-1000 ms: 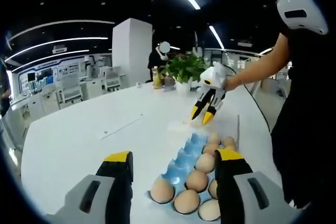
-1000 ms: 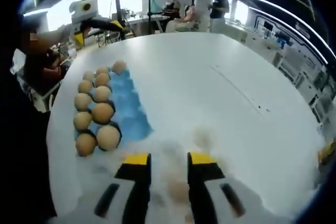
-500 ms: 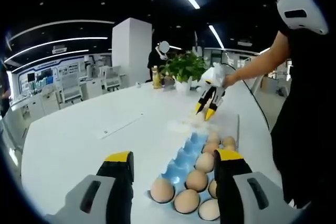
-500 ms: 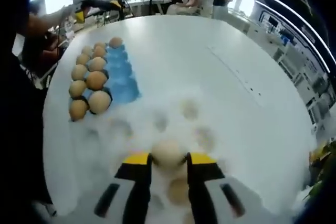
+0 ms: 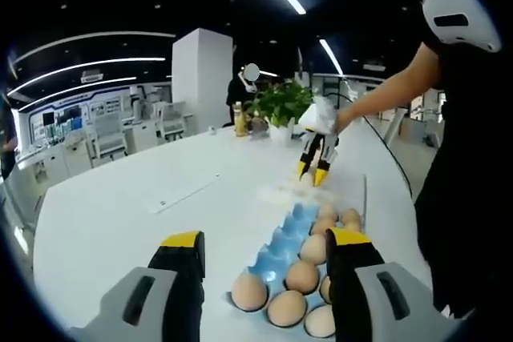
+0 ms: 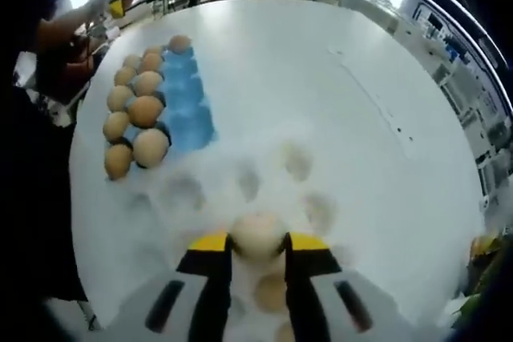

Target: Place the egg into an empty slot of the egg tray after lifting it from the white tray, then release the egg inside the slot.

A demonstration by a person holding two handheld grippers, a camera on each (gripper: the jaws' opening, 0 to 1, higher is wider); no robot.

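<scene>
1. While the right gripper (image 6: 256, 243) clamps an egg (image 6: 256, 234) over the white tray (image 6: 240, 186), the blue egg tray (image 6: 186, 110) lies near the table's edge.
2. Left gripper (image 5: 264, 239): jaws apart, above the egg tray.

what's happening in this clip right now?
A person holds a gripper in each hand at a white table. The right gripper is shut on an egg over the white tray, where a few more eggs sit. The blue egg tray has eggs along one side and bare slots along the other. The left gripper hangs open over the near end of that tray, holding nothing.
</scene>
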